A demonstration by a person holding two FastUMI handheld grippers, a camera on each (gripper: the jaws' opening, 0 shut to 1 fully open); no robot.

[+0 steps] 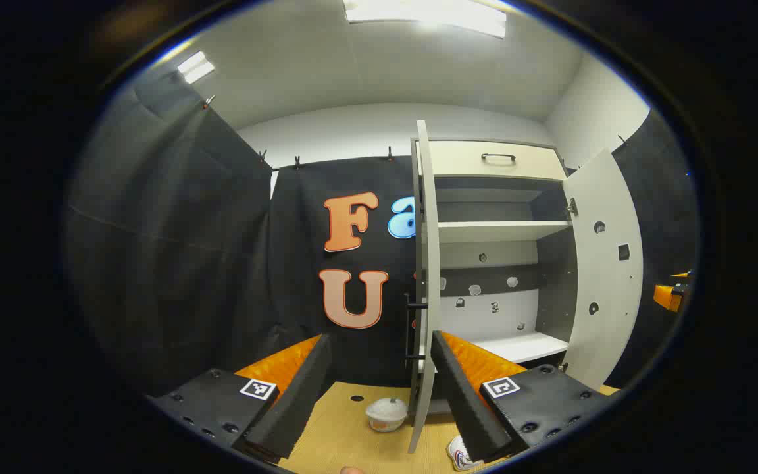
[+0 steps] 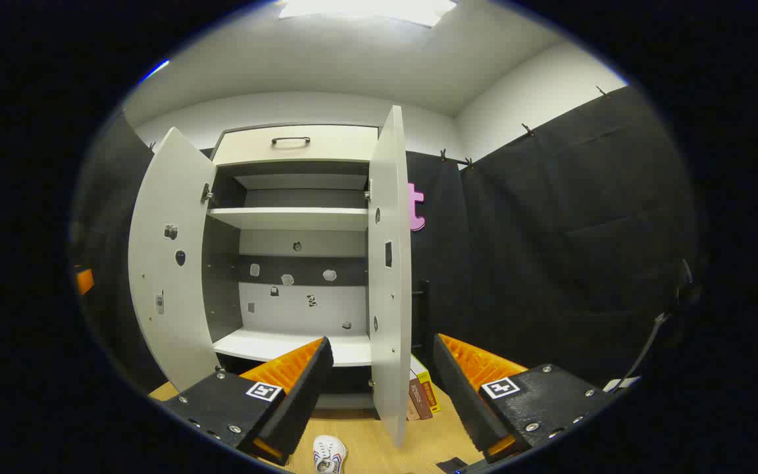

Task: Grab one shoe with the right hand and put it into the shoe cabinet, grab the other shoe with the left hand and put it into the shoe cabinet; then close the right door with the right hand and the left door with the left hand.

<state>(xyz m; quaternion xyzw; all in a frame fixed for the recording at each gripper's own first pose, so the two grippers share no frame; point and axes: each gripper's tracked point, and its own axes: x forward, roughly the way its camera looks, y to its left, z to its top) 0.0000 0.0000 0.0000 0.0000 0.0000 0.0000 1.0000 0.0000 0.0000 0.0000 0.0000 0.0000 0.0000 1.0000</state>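
Both doors of the tall white shoe cabinet (image 2: 293,263) stand swung wide. The left hand-held gripper (image 1: 379,395) and right hand-held gripper (image 2: 379,395) are both released, fingers spread, grasping nothing. A white sneaker with laces (image 2: 328,454) lies on the light wooden floor (image 2: 379,441) before the cabinet, its long axis running toward the cabinet. Another white shoe (image 1: 459,455) lies by the left door (image 1: 424,276), partly hidden; I cannot tell its direction.
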